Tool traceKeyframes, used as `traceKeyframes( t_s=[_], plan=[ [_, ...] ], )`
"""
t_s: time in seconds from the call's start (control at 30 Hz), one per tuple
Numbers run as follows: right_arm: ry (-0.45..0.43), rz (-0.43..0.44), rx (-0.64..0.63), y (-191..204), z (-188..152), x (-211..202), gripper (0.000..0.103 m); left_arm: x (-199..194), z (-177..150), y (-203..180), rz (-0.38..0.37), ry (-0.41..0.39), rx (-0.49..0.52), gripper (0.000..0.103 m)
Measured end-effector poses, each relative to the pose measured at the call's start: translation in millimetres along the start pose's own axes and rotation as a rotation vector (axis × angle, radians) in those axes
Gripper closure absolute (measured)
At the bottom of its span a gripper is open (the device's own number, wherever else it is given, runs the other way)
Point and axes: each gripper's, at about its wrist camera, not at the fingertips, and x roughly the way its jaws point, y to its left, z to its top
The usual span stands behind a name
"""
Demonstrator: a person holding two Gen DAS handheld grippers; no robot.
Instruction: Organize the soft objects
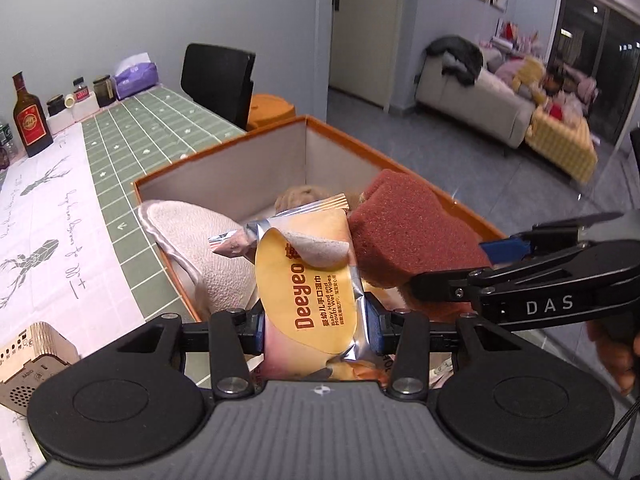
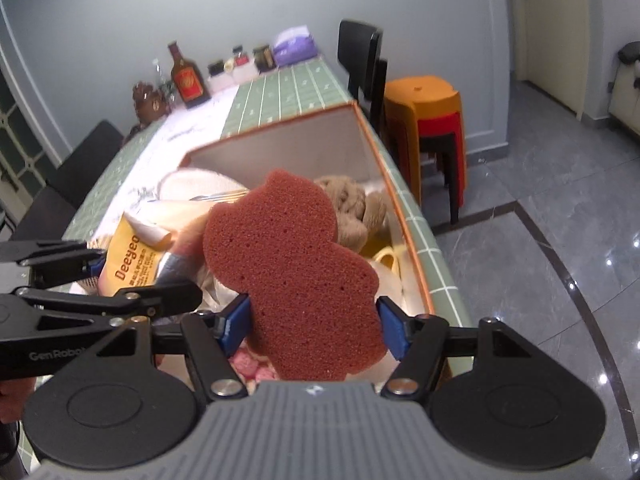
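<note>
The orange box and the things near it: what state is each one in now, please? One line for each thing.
Orange box: open on top, partly filled with soft things.
Wet wipes pack: held in the left tool, label flap peeled up.
Red-brown sponge: held in the right tool, above the box.
Beige cloth: draped over the box wall.
Knitted beige item: lying inside the box.
Liquor bottle: upright, capped.

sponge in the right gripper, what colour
Reddish brown sponge, clearest in the right wrist view.
</note>
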Motion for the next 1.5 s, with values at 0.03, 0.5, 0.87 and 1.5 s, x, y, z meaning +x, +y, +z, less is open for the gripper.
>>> traceKeyframes(
  t_s=[0.03,0.5,0.87,1.5],
  plan=[
    [0.011,-0.012,-0.027,1.3,0.7,1.4,0.036,0.2,-0.6,-2.1,0.007,0.009,0.015,0.052],
    [0.138,-0.056,-0.245,15.8,6.5,18.9,0.030,17.1,3.3,-12.2,0.086,0.077,0.121,0.043],
    [0.135,-0.114,-0.373,38.0,6.8,18.2,0.017,-13.8,7.3,-4.4,0.119,-0.012,0.107,0.030],
    [-0.275,0.002,-0.382,111.5,-4.7,-67.5,0.017,-123.7,-38.3,28.0,0.302,-0.337,-0.070,0.030]
  ],
)
